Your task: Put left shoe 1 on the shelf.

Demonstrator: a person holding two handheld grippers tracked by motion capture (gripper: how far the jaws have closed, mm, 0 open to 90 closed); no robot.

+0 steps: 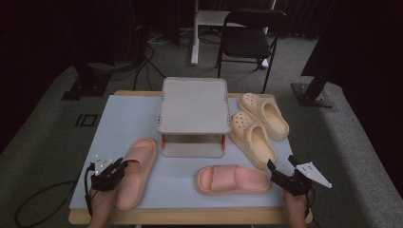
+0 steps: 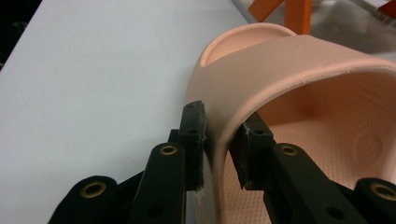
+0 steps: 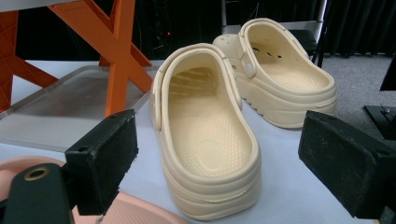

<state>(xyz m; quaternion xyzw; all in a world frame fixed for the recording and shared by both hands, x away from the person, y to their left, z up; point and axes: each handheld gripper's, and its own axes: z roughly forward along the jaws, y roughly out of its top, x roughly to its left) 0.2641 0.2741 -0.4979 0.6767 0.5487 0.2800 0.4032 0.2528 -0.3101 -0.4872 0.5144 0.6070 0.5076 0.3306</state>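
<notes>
**A:** Near the counter's (image 1: 119, 114) front left corner, the left claw (image 1: 119, 167) is clenched on the strap of a pink rubber slide sandal (image 1: 137, 167), one pad outside the strap, one inside.

**B:** And the right claw (image 1: 277, 172)?

**A:** Released, jaws wide apart, by the front right corner, just beside the second pink slide (image 1: 233, 180). Two cream foam clogs (image 3: 210, 140) sit along the right edge, beside a grey plastic rack with orange legs (image 1: 194, 105).
</notes>
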